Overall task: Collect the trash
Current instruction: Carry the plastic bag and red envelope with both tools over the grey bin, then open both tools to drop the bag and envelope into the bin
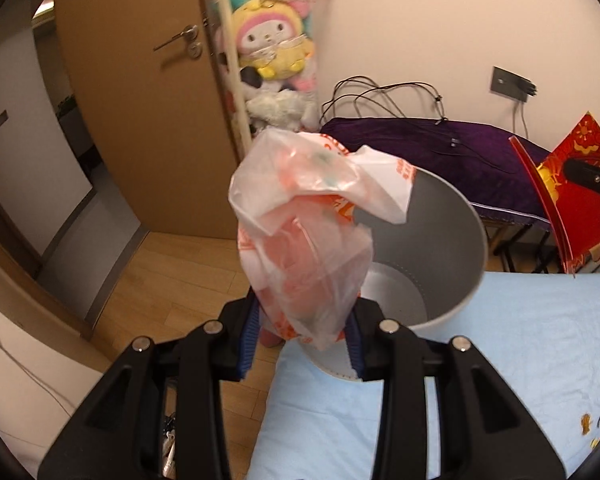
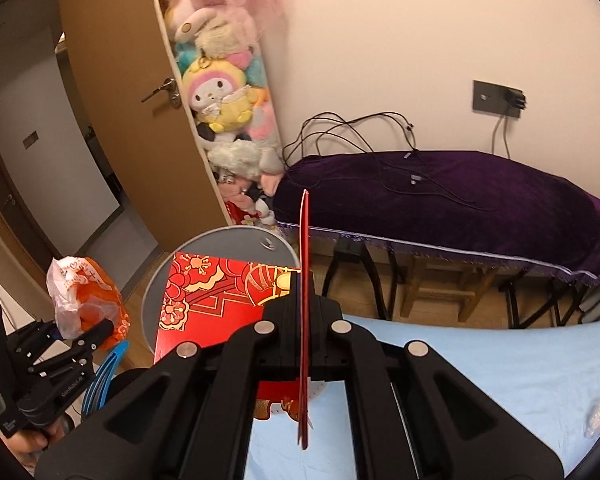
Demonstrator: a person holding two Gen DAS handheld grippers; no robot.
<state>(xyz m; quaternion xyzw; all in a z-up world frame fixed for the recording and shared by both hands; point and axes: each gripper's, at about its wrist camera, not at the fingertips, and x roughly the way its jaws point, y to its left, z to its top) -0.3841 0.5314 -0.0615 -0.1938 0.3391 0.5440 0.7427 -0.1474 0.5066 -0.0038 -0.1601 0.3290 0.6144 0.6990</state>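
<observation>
Left gripper: the black two-finger left gripper (image 1: 306,344) with blue ribbed pads is clamped on the lower end of a crumpled translucent white plastic bag with orange print (image 1: 300,232); the bag stands up from between the pads and hangs in front of the bin's rim.
Right gripper: the black right gripper (image 2: 306,308) has its jaws pressed together on a thin, flat red paper card with gold floral pattern (image 2: 220,300), seen edge-on between the fingers, its printed face spreading to the left over the bin's mouth.
Bin: a round grey metal waste bin (image 1: 452,232) stands on the light blue bed sheet (image 1: 520,320) at the bed's corner; what shows of its inside is bare grey wall and floor.
Other trash: small scraps (image 1: 588,426) lie on the sheet at the right edge of the left wrist view, well apart from the bin.
Surroundings: a bench draped in dark purple velvet cloth (image 2: 460,192) with black cables on it stands against the wall behind the bin; beside it a hanging rack of plush toys (image 2: 220,96) and a brown wooden door (image 1: 140,100).
Person: a hand (image 2: 32,444) grips the left gripper's handle at the lower left of the right wrist view.
</observation>
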